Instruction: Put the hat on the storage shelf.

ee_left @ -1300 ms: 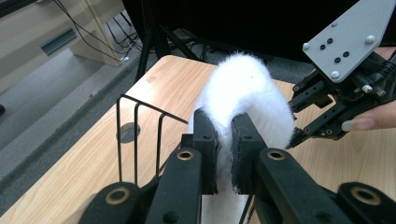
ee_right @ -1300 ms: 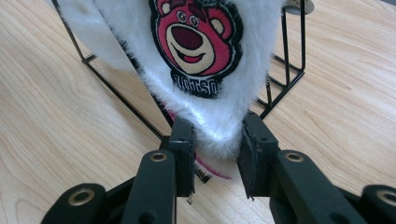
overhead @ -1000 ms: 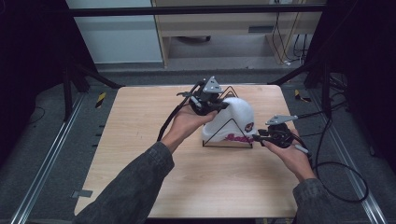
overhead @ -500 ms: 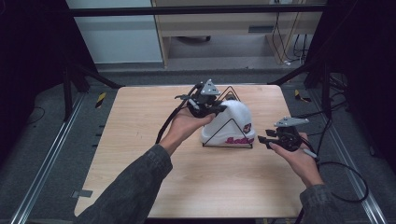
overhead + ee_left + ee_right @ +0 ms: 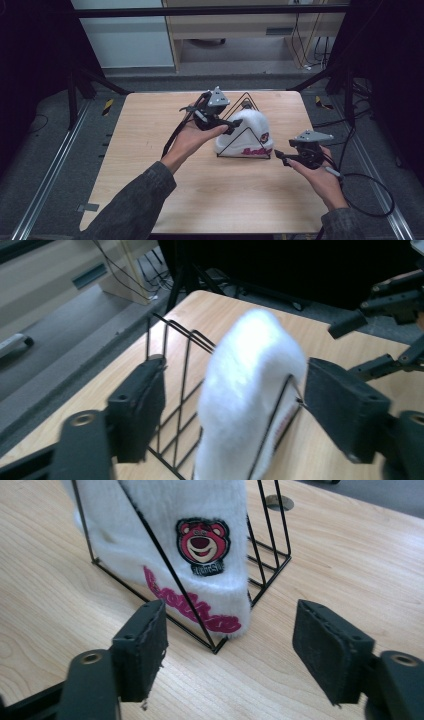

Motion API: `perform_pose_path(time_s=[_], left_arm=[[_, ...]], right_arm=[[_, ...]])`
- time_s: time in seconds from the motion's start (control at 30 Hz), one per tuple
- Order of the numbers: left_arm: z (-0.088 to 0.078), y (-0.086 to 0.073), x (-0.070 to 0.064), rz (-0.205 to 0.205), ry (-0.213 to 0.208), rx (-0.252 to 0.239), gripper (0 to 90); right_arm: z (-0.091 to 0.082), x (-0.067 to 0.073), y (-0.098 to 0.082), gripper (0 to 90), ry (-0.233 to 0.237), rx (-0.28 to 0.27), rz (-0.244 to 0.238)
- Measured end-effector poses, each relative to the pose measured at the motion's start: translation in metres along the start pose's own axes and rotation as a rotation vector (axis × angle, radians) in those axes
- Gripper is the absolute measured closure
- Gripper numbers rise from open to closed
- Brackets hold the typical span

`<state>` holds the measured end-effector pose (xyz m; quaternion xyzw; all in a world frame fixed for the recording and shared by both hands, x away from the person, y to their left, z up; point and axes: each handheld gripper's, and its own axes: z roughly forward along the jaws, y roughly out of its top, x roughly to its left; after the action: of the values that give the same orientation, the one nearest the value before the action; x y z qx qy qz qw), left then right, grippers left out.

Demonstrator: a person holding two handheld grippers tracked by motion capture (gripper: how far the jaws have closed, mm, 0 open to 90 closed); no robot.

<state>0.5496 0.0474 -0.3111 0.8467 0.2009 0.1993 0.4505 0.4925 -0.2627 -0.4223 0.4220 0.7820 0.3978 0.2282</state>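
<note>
A: From up high, what's on the worktop [image 5: 150, 150]?

B: A white beanie [image 5: 247, 135] sits draped over a black wire rack [image 5: 248, 102], right of centre. The left hand-held gripper [image 5: 235, 127] hangs at the hat's near-left side, held from below by the left hand [image 5: 192, 140]. The right hand-held gripper [image 5: 277, 155] sits just beside the rack's right end, apart from it.

A: And the left gripper view?

B: Jaws spread wide, one each side of the white beanie [image 5: 245, 405], nothing pinched. The wire rack [image 5: 175, 375] stands behind, and the other gripper shows top right.

A: Right gripper view?

B: Jaws wide apart again, empty, low over the wood. Ahead, the beanie [image 5: 200, 510] shows a pink bear patch [image 5: 202, 545] and pink lettering [image 5: 187, 605], with the rack's corner [image 5: 215, 650] between the jaws, short of them.
</note>
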Motion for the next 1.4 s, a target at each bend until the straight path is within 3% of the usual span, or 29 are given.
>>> perform_pose_path(time_s=[0.1, 0.27, 0.53, 0.8, 1.2, 1.4], left_arm=[[-0.004, -0.001, -0.003, 0.011, -0.002, 0.010, 15.3], [-0.014, -0.004, -0.004, -0.013, -0.026, -0.014, 7.9], [-0.032, -0.018, -0.005, -0.031, -0.025, -0.047, 7.4], [-0.045, -0.031, -0.006, -0.039, -0.043, -0.025, 6.1], [-0.074, -0.060, -0.007, -0.066, -0.024, -0.015, 5.5], [-0.092, -0.072, -0.009, -0.067, -0.020, -0.024, 5.3]], right_arm=[[-0.003, 0.005, -0.001, 23.7, -0.012, -0.013, -0.004], [-0.011, 0.012, -0.001, 16.0, -0.025, -0.024, 0.006], [-0.017, 0.025, -0.001, 9.9, -0.030, -0.047, -0.005], [-0.024, 0.043, 0.005, 8.8, -0.028, -0.082, -0.043], [-0.031, 0.096, 0.018, 10.7, 0.060, -0.095, -0.144], [-0.030, 0.112, 0.024, 10.5, 0.078, -0.104, -0.168]])
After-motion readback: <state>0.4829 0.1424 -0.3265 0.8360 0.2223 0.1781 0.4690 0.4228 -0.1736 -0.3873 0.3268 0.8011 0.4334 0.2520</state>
